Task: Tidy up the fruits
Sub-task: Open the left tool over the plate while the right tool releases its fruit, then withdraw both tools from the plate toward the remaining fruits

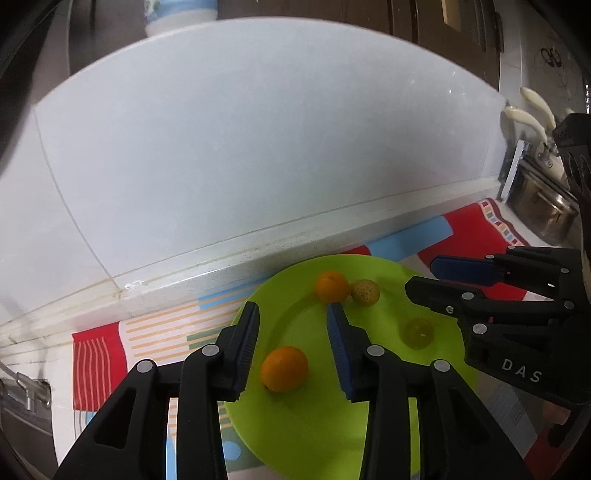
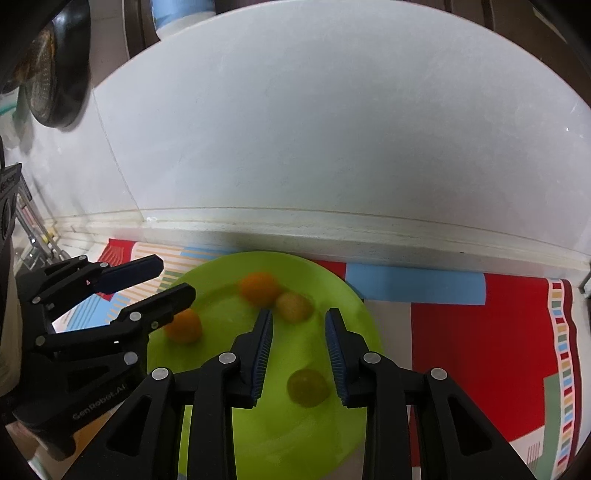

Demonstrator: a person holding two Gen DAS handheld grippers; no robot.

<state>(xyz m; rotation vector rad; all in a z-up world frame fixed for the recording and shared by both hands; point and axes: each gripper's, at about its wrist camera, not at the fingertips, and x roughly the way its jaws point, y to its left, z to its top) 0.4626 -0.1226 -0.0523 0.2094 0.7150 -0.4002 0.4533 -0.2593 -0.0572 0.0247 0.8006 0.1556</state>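
A lime-green plate (image 1: 303, 424) (image 2: 258, 435) holds several small fruits. One orange (image 1: 283, 368) (image 2: 183, 330) lies on the plate in the gap of my left gripper (image 1: 293, 308) (image 2: 178, 277), whose pads stand clear of it on both sides, so it is open. A round green fruit (image 1: 418, 333) (image 2: 307, 387) rests on the plate between and below the fingers of my right gripper (image 2: 299, 313) (image 1: 419, 275), which is open and not touching it. A second orange (image 1: 331, 286) (image 2: 258, 288) and a tan fruit (image 1: 365, 292) (image 2: 294, 307) sit side by side near the plate's far rim.
The plate lies on a red, blue and striped mat (image 1: 96, 369) (image 2: 480, 350) on a counter against a white tiled wall (image 1: 258, 147). Metal pots (image 1: 546, 214) stand at the far right. A dark pan (image 2: 55, 74) hangs at upper left. A white bottle (image 1: 181, 14) stands above the wall.
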